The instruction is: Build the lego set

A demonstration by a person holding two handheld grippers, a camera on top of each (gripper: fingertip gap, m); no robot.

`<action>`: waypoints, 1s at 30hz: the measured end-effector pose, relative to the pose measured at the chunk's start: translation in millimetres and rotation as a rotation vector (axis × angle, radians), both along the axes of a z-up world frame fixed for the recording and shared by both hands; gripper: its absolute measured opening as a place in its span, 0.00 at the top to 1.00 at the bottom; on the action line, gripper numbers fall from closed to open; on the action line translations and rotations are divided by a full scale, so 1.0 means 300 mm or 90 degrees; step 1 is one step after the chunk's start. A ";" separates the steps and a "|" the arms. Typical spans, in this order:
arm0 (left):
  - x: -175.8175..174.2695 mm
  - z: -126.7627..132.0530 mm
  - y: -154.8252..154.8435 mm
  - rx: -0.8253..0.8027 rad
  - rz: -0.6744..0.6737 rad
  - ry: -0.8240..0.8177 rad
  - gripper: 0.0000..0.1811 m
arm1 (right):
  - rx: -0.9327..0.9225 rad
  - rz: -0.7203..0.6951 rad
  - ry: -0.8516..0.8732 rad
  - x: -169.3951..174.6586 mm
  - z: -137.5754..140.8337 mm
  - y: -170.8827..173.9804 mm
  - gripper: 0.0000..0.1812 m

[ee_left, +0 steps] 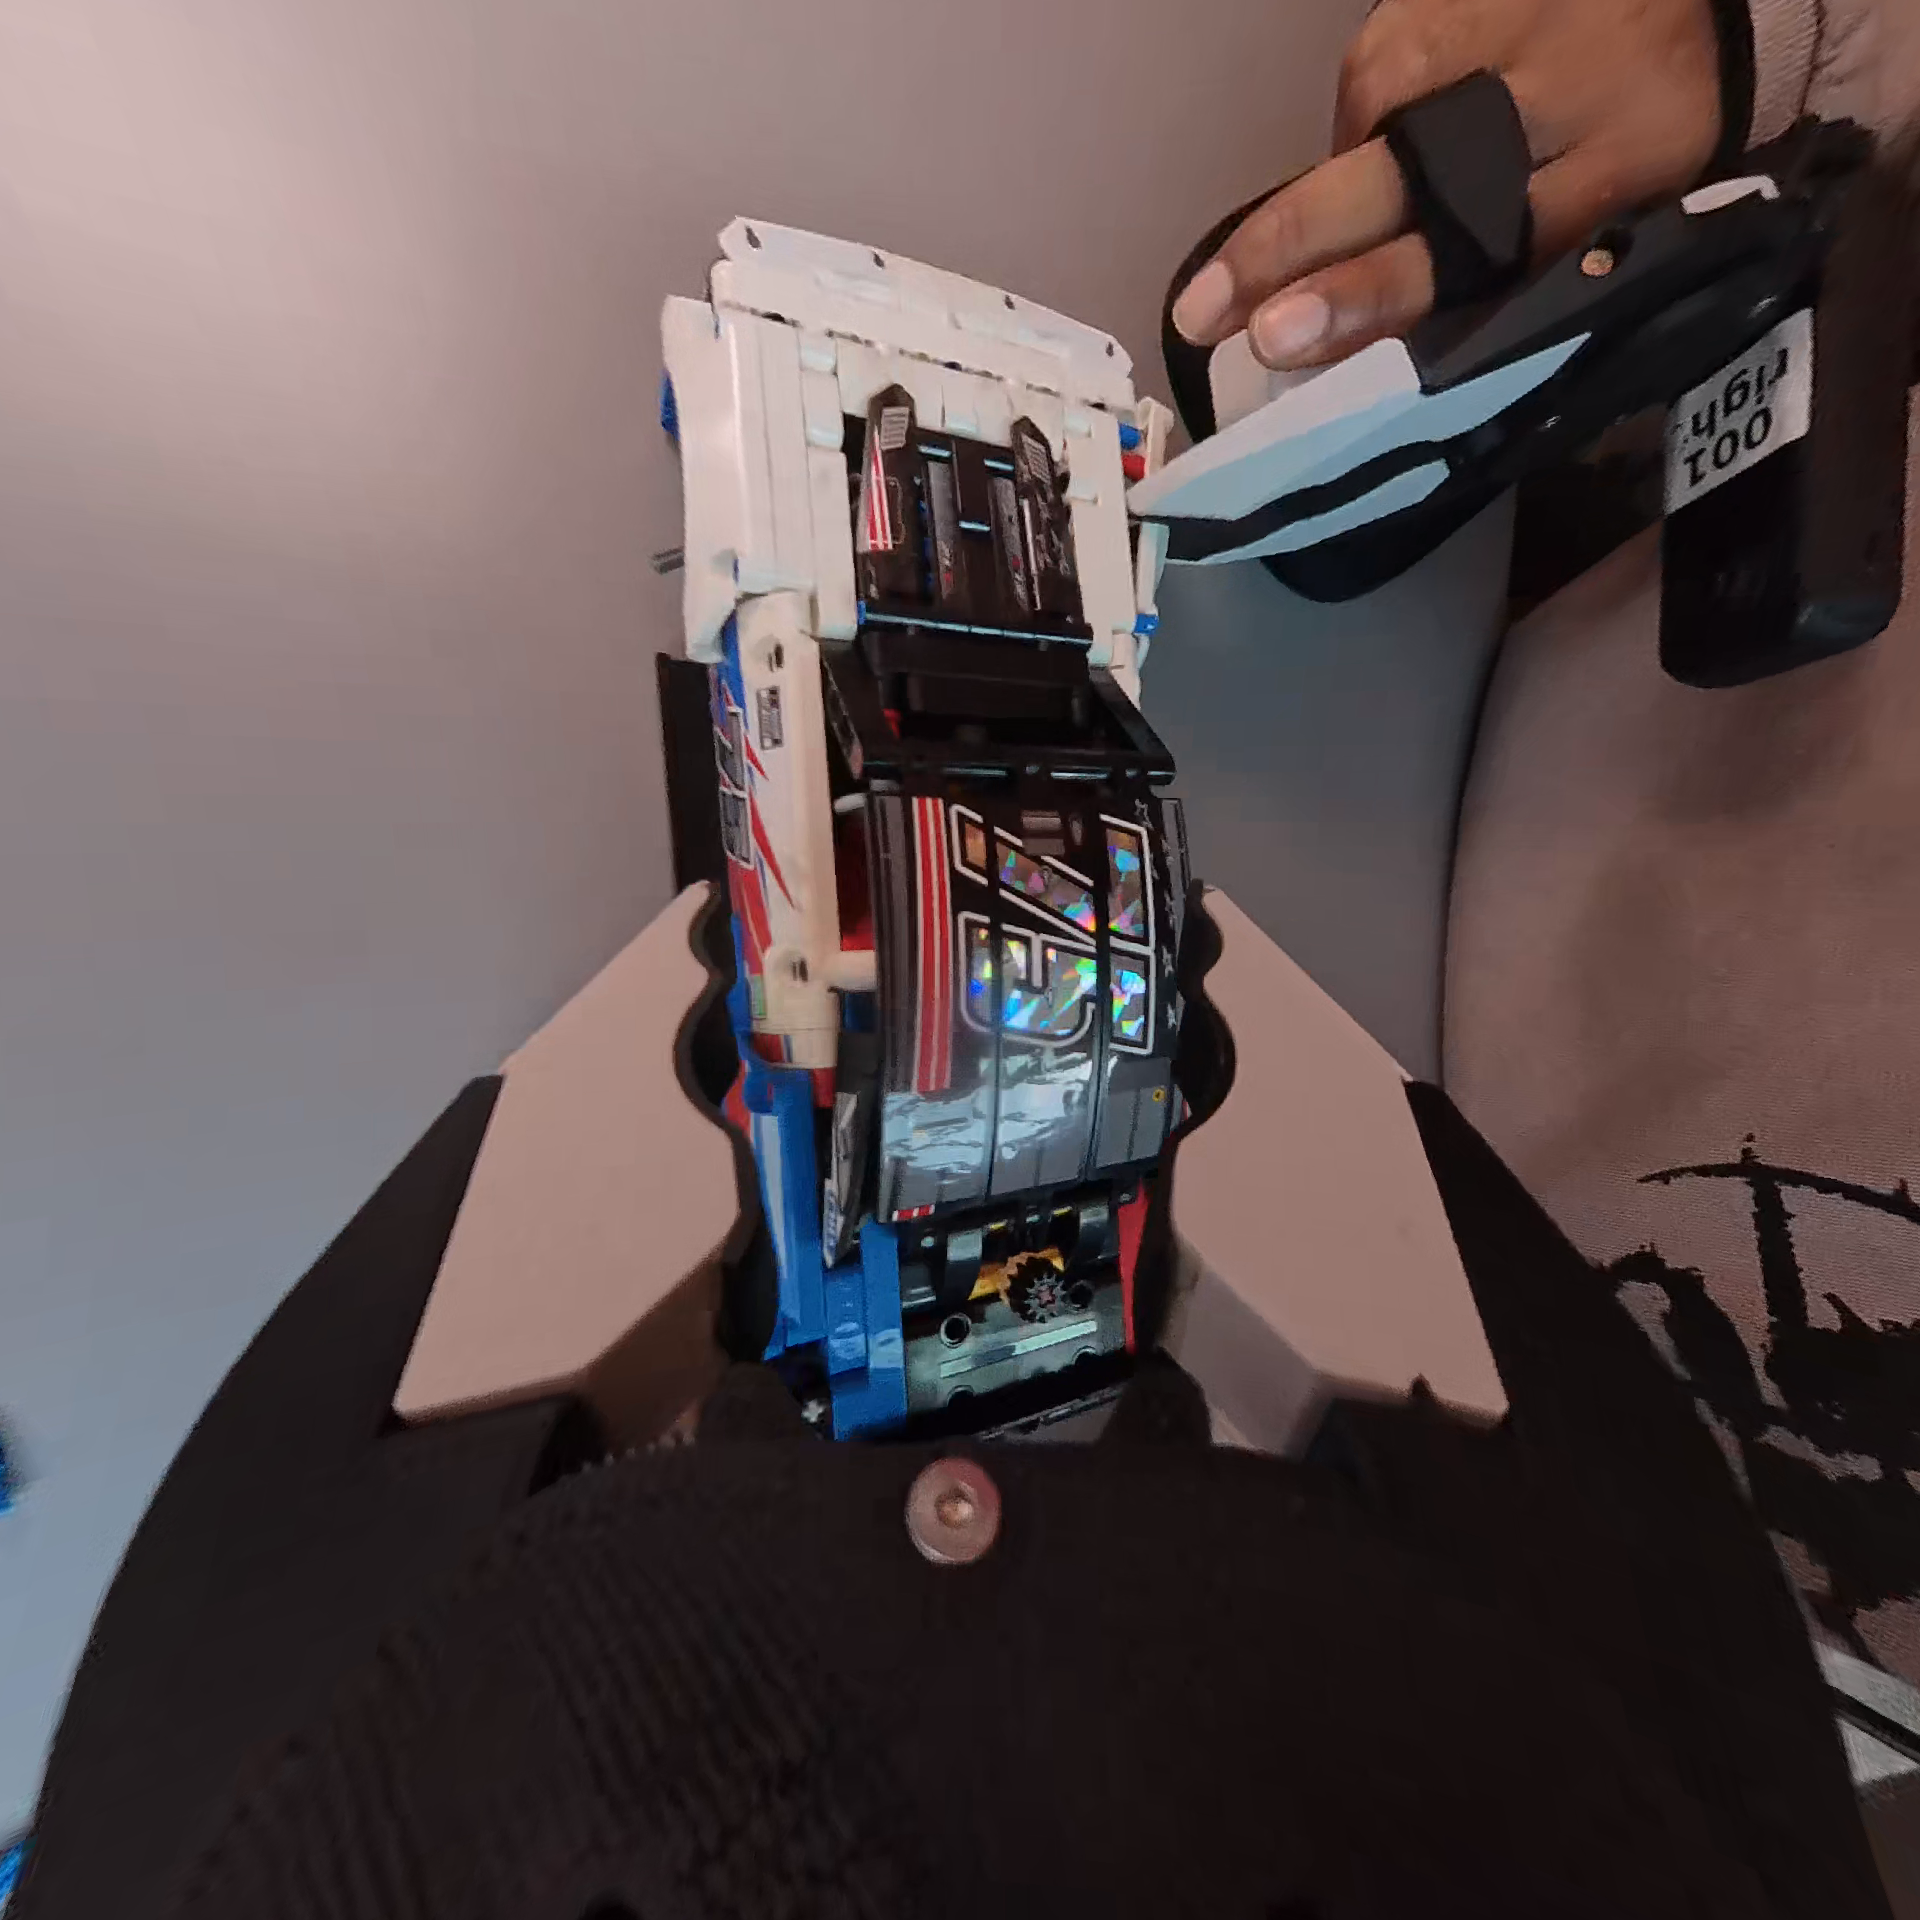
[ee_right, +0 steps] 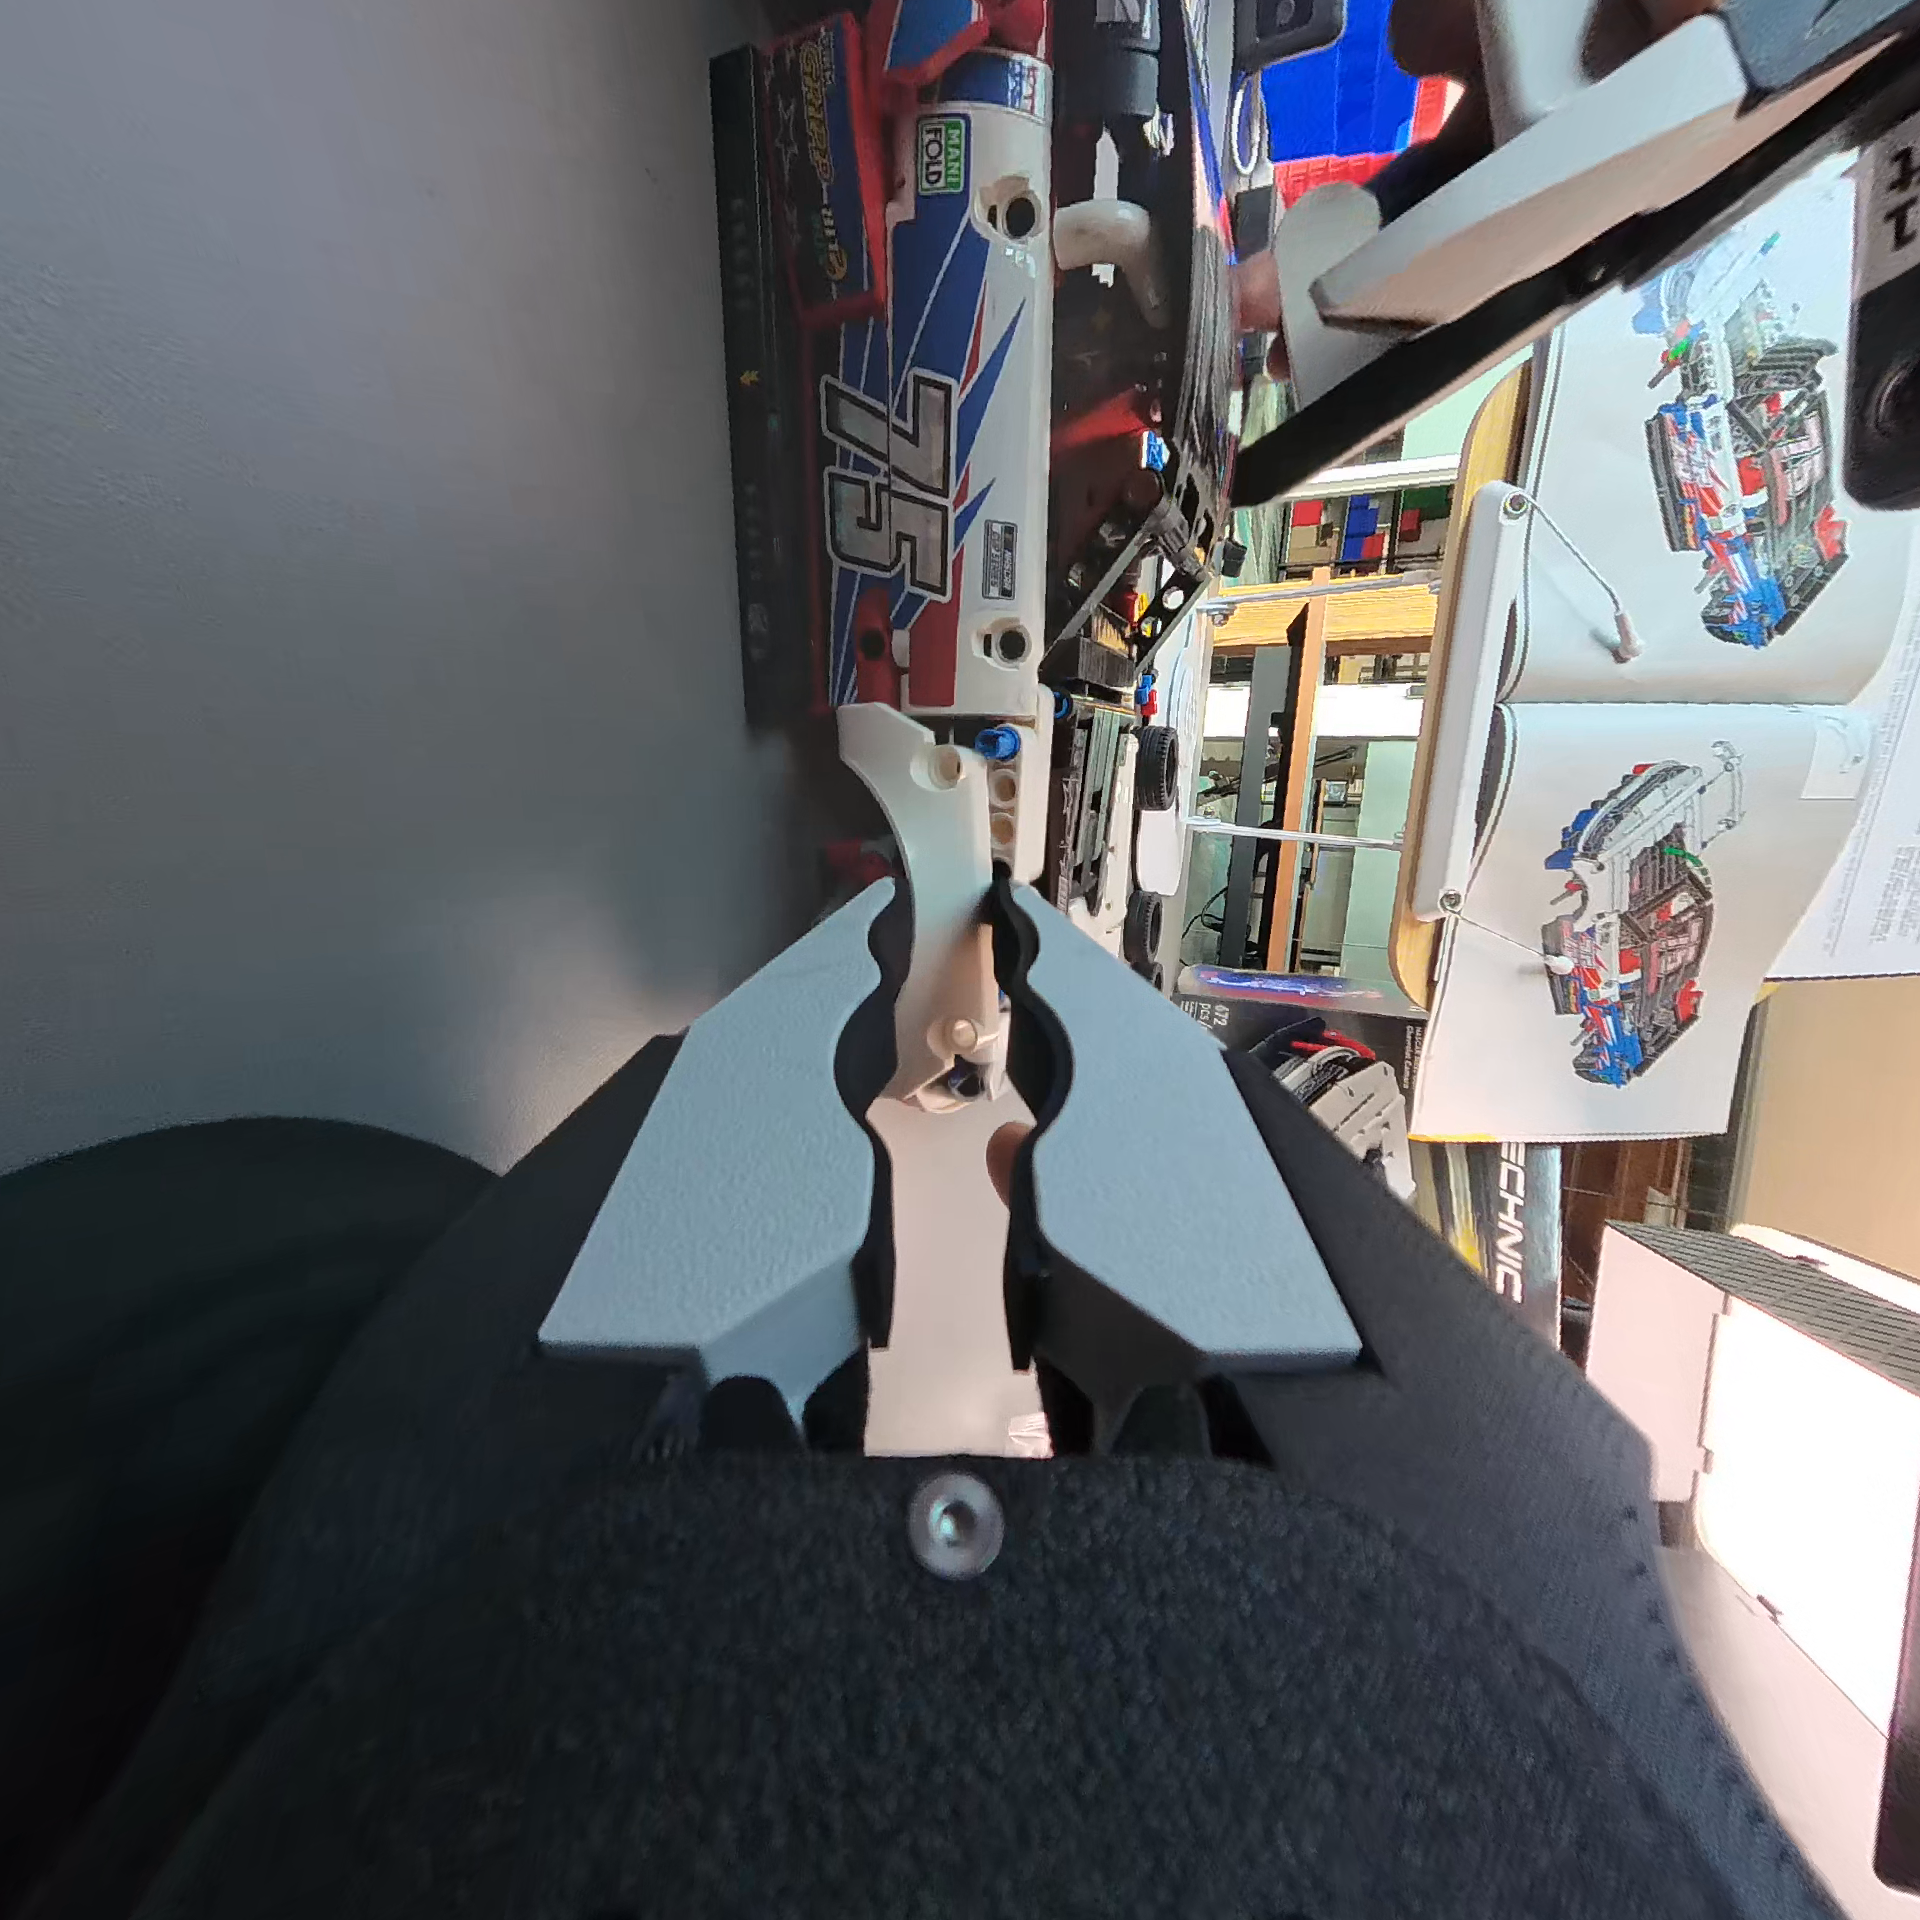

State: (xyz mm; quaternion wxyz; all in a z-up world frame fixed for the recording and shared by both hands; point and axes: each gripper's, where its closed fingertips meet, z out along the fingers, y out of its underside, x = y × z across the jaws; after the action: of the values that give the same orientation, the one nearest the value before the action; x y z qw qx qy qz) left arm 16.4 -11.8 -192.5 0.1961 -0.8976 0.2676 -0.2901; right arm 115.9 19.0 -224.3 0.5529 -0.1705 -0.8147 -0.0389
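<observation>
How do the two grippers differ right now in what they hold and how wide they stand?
The left gripper stands wide, clamped around the whole car model; the right gripper is nearly shut, pinching only a white curved panel at the model's side. Both have pale fingers with wavy black pads.

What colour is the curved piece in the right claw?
White curved piece, clearest in the right wrist view.

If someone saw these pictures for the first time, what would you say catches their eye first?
Most likely the lego race car, white, blue and black with a glittering roof sticker, held upright in the middle of the left wrist view by the left claw. Next, the right claw in its own view, shut on a white curved panel at the car's side. Behind, at right, an open instruction booklet shows the model.
</observation>
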 end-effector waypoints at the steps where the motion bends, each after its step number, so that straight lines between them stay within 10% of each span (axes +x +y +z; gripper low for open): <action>1: 0.004 -0.006 0.004 -0.002 -0.011 0.004 0.53 | -0.001 0.006 -0.002 -0.001 -0.002 -0.005 0.93; 30: 0.059 -0.059 0.023 -0.033 -0.132 0.060 0.53 | -0.132 0.099 0.012 0.002 0.018 -0.021 0.95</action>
State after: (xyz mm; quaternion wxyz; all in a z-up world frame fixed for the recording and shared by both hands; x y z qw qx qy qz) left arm 34.1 -4.8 -210.2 0.1288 -0.8825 0.3604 -0.2733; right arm 116.5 12.8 -218.8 0.5414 -0.1634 -0.8198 0.0901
